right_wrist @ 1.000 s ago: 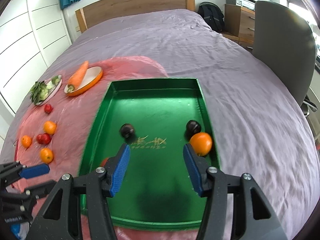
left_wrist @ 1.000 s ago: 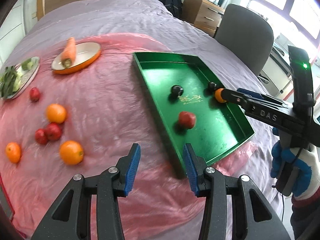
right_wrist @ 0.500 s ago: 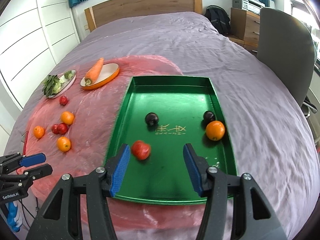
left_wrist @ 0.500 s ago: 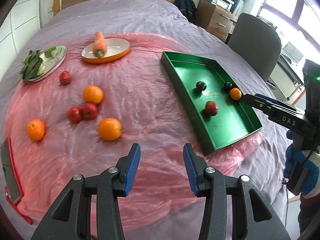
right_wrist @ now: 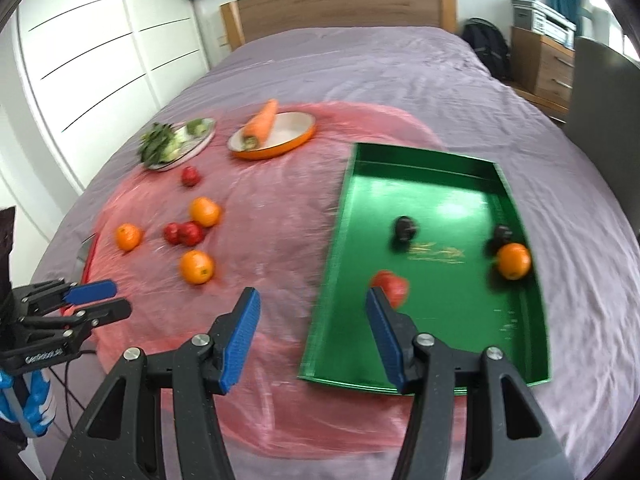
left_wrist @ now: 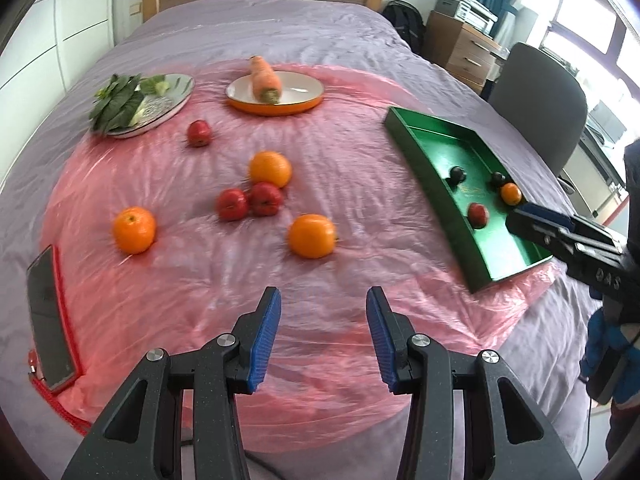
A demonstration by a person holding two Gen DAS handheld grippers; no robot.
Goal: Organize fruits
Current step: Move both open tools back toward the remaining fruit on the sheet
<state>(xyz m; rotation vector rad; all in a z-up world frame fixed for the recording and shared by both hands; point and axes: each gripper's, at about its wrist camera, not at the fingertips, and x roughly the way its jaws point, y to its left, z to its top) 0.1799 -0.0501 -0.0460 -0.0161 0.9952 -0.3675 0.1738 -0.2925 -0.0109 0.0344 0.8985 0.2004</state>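
Both views have swung left, away from the green tray (right_wrist: 440, 344) toward the loose fruit on the pink sheet (left_wrist: 360, 128). Left tool (left_wrist: 324, 334) and right tool (right_wrist: 314, 338) are spread, holding nothing. Nearest orange (left_wrist: 312, 236) looks firm, round, likely to roll; take it across its middle.

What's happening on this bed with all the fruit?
A person is sorting fruit into a green tray using two handheld grippers. The tray holds an orange, a red fruit and two dark fruits. Three oranges and three red fruits lie on the pink sheet. The left gripper and right gripper hold nothing, jaws apart.
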